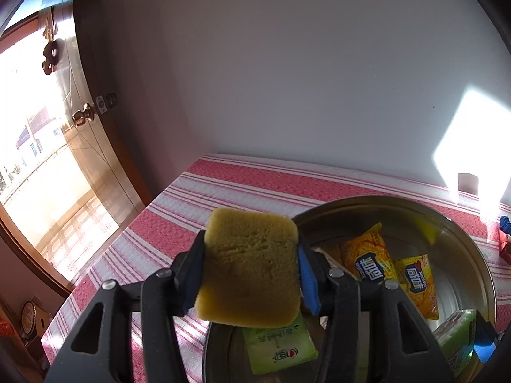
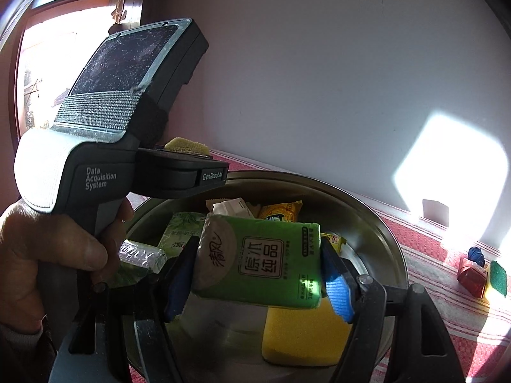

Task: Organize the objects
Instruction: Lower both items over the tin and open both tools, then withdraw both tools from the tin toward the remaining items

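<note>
A: Between the left jaws, what is listed?
B: Item one: a worn yellow-brown sponge [image 1: 250, 268], clamped flat between the blue pads [image 1: 308, 274] of the left gripper [image 1: 252, 274] and held in the air over the near-left rim of the metal basin [image 1: 460, 239].

A: And the right jaws?
B: Item two: a green tissue pack [image 2: 260, 260], pinched by its two ends in the right gripper [image 2: 258, 274] and held level above the basin's middle.

A: Contents of the basin?
B: Left wrist view: two yellow snack packets [image 1: 367, 255] side by side and a pale green sachet [image 1: 279, 348] lying below the held sponge. Right wrist view: a bright yellow sponge [image 2: 303, 338] on the basin floor beneath the tissue pack, a second green tissue pack [image 2: 183, 229], a clear-wrapped packet [image 2: 140, 255] at the left wall, and white wrappers [image 2: 231, 207] at the back.

A: Beyond the basin?
B: A red-and-white striped cloth [image 1: 198, 210] covers the surface. Far right on it, well apart from the basin: a small red box [image 2: 472, 274] touching a green-and-yellow scouring pad [image 2: 496, 279]. A hand [image 2: 48, 255] grips the left gripper's handle. Wooden door [image 1: 76, 159] at left, white wall [image 1: 287, 63] behind.
</note>
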The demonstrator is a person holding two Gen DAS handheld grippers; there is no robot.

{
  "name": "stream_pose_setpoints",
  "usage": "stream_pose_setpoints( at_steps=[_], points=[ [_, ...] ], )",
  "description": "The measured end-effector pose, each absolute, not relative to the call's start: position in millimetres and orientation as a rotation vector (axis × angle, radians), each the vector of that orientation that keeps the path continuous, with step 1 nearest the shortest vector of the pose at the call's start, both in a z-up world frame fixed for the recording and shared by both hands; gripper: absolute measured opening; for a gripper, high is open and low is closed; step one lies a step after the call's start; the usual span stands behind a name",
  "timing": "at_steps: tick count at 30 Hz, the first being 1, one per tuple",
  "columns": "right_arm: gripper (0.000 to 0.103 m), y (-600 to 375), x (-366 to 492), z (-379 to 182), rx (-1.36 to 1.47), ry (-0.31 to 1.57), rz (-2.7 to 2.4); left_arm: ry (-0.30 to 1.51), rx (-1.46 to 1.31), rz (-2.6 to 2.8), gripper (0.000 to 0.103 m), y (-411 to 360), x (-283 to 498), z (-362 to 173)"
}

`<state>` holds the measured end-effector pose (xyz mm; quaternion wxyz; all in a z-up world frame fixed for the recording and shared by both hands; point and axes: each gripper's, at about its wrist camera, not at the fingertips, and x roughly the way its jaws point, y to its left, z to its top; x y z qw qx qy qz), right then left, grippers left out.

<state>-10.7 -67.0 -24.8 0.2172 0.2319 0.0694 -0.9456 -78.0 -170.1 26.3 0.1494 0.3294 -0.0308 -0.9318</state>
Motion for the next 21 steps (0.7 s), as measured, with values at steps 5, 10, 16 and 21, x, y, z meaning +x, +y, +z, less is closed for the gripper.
stream_pose_setpoints(
  at_steps=[5,10,16,21],
  points=[
    [0.075,-68,12,-15,0.625,0.145,-2.623,-0.095,0.855,-2.694,0.102,-169,-71,35],
    [0.075,-42,22,-7,0.53,0.042,-2.692,-0.126,0.827,-2.696,0.103,-165,-69,36],
    [0.075,-4,25,2,0.441,-0.073,-2.889,-0.094,0.783,-2.732,0.103,-165,-64,41],
    [0.075,15,16,-1,0.458,-0.109,-2.986,-0.071,0.74,-2.748,0.103,-163,-58,46]
  ],
)
